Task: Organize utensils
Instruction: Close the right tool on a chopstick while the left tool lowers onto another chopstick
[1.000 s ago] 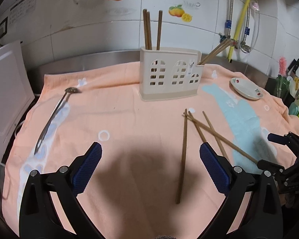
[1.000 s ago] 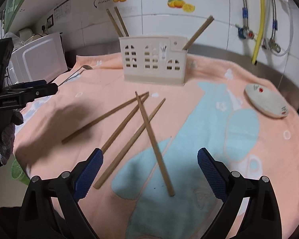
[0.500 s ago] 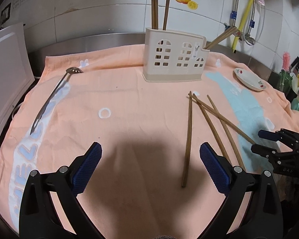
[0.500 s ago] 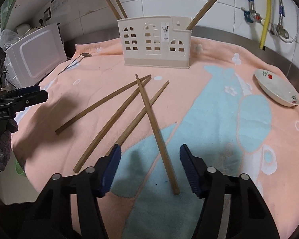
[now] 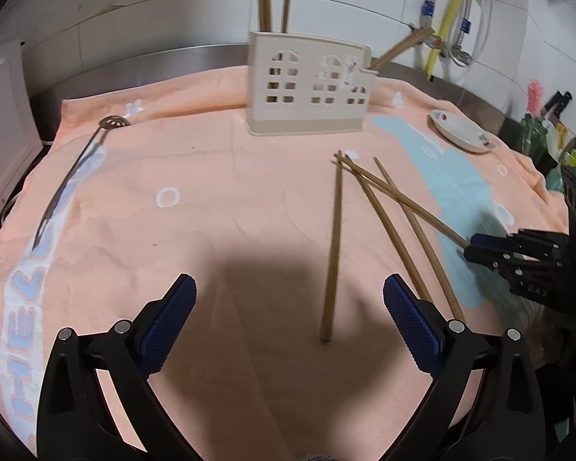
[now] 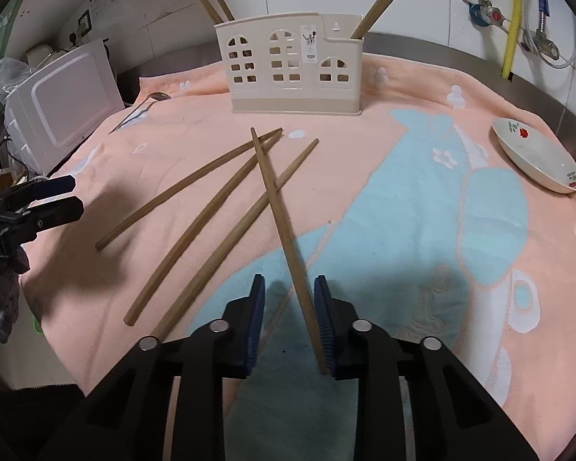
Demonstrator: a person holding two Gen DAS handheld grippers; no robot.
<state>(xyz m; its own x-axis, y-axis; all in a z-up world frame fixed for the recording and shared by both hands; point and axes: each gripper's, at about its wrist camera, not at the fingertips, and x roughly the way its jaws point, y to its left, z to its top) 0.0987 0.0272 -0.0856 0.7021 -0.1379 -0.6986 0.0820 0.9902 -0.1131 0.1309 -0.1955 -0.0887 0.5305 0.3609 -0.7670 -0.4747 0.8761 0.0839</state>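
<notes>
Several wooden chopsticks lie fanned out on the peach towel (image 6: 403, 88). My right gripper (image 6: 290, 292) has its blue pads narrowed around the near end of the top chopstick (image 6: 278, 215), which touches the right pad; a gap remains at the left pad. In the left wrist view the right gripper (image 5: 480, 246) sits at that chopstick's (image 5: 399, 198) end. My left gripper (image 5: 288, 307) is open and empty above the towel, left of the nearest chopstick (image 5: 334, 246). A cream utensil holder (image 6: 292, 71) with chopsticks stands at the back.
A slotted metal spoon (image 5: 76, 165) lies on the towel's left side. A small white dish (image 6: 537, 161) sits at the right. A white appliance (image 6: 61, 107) stands at the left edge. Pipes and taps (image 6: 514, 19) hang on the tiled wall.
My right gripper has closed from wide open to nearly shut around the top chopstick's near end and moved forward. My left gripper stayed open and moved closer to the holder.
</notes>
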